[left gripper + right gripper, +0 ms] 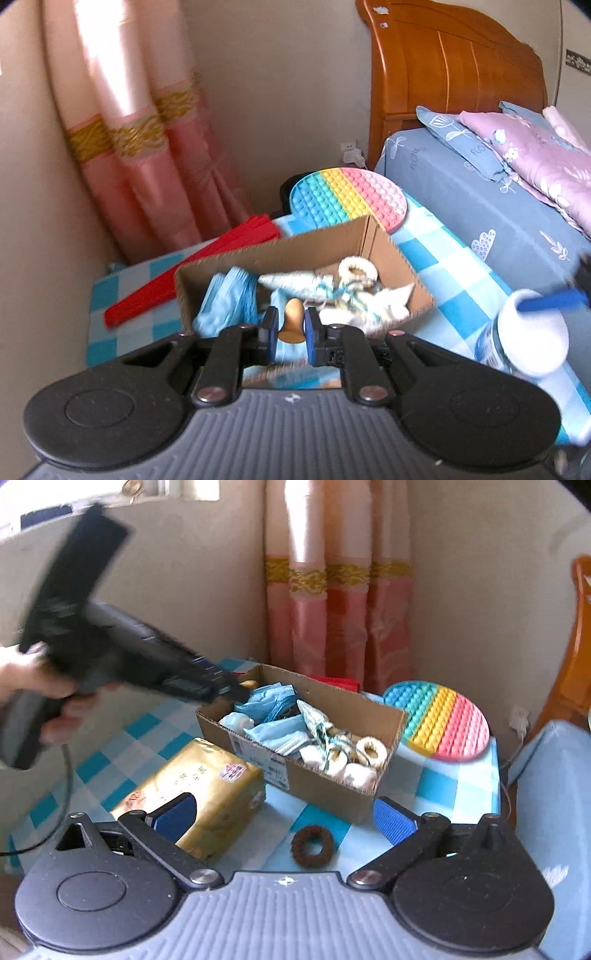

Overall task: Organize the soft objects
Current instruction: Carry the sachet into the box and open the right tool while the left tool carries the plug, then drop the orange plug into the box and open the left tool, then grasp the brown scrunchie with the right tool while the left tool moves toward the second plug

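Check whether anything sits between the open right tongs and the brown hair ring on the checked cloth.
Nothing visible blocks it. The brown hair ring lies alone on the checked cloth, right ahead of the open right tongs. The gold tissue pack lies to its left and the cardboard box behind it, both apart from it.

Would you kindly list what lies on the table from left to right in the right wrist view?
Gold tissue pack → brown hair tie → rainbow pop-it mat.
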Motion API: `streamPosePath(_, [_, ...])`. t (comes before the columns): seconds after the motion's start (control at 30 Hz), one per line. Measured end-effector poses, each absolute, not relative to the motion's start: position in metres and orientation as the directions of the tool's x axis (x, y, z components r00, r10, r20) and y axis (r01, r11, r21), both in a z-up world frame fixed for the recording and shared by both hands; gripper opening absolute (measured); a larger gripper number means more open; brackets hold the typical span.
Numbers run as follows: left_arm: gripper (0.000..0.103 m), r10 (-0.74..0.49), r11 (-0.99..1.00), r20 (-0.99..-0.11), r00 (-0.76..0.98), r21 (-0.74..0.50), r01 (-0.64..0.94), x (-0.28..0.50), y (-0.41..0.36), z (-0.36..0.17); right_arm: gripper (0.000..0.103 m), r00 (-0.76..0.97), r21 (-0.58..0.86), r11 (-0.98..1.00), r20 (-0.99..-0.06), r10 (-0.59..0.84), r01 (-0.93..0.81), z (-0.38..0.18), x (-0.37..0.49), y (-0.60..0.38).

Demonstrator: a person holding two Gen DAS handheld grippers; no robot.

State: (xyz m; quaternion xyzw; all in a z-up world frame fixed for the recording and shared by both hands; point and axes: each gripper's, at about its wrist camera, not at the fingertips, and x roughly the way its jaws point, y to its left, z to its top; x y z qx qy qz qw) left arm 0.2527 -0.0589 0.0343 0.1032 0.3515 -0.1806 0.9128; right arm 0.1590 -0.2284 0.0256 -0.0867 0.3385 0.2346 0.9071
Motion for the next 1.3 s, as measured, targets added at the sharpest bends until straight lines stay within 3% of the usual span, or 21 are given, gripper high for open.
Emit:
streamPosePath(0.07, [0.034, -0.269, 0.908, -0.689, 0.673, 0.053, 0.417, 0.264, -0.063, 0.032, 0.103, 0.665, 0.005, 0.885, -0.657, 0.354, -0.466, 0.022, 0.150, -0.229])
streamPosePath(0.13, [0.088, -0.255, 0.913, -0.700, 0.667, 0.053, 0.405, 0.271, -0.066, 0.027, 0.103, 0.669, -0.018, 0.887, -0.664, 0.334, -0.461, 0.020, 0.141, -0.228])
streamPosePath(0.17, [0.094, -0.246, 0.918, -0.686, 0.685, 0.063, 0.393, 0.271, -0.066, 0.026, 0.103, 0.674, -0.031, 0.887, -0.663, 0.326, -0.460, 0.019, 0.137, -0.229])
streamPosePath(0.73, [0.100, -0.161, 0.964, -0.631, 0.759, 0.066, 0.259, 0.212, -0.029, 0.037, 0.103, 0.712, -0.016, 0.923, -0.642, 0.285, -0.384, 0.017, 0.112, -0.235])
streamPosePath(0.93, [0.100, -0.115, 0.975, -0.621, 0.776, 0.078, 0.207, 0.174, -0.017, 0.031, 0.103, 0.723, 0.030, 0.917, -0.605, 0.333, -0.397, 0.021, 0.095, -0.235])
streamPosePath(1.1, [0.100, -0.068, 0.987, -0.613, 0.787, 0.073, 0.142, 0.148, -0.004, 0.021, 0.103, 0.757, -0.045, 0.932, -0.599, 0.262, -0.358, 0.016, 0.089, -0.230])
streamPosePath(1.3, [0.100, -0.047, 0.999, -0.645, 0.763, -0.015, 0.048, 0.136, 0.018, 0.002, 0.103, 0.773, -0.092, 0.939, -0.597, 0.216, -0.333, 0.004, 0.091, -0.226])
